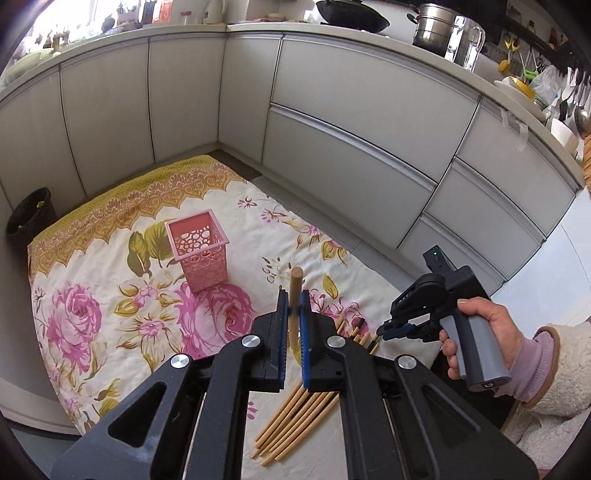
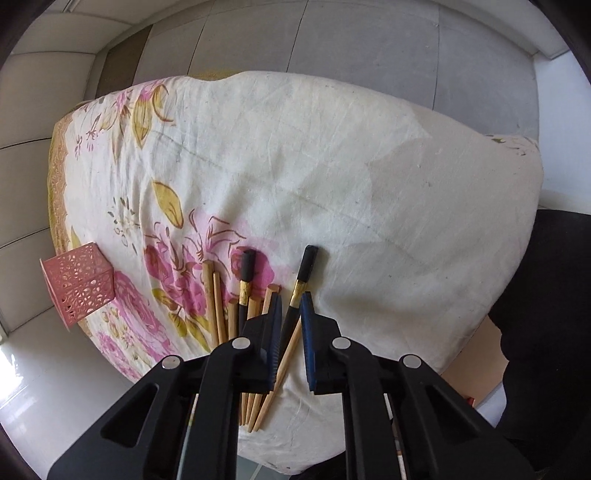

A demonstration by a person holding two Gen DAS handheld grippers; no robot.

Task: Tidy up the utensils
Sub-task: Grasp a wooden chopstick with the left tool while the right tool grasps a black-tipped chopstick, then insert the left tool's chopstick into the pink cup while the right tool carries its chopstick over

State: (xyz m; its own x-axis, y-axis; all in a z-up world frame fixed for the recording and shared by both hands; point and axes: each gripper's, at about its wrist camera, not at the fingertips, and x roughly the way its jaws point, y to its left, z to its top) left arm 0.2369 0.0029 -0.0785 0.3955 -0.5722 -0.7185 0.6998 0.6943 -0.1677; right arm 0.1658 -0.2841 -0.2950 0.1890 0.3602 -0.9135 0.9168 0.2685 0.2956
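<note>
A pink perforated utensil holder (image 1: 197,254) stands upright on the floral cloth; it also shows at the left in the right wrist view (image 2: 77,290). My left gripper (image 1: 294,304) is shut on a wooden chopstick (image 1: 295,284) and holds it raised above the cloth, right of the holder. Several wooden chopsticks (image 1: 291,421) lie in a pile below it. My right gripper (image 2: 291,314) is open, low over the pile (image 2: 221,314), with a black-tipped chopstick (image 2: 304,273) running between its jaws. It also shows in the left wrist view (image 1: 384,330).
The floral cloth (image 1: 122,306) covers a low table beside grey kitchen cabinets (image 1: 351,155). A dark bin (image 1: 31,216) stands at the far left. A second black-tipped chopstick (image 2: 246,273) lies in the pile. Pots (image 1: 432,27) sit on the counter above.
</note>
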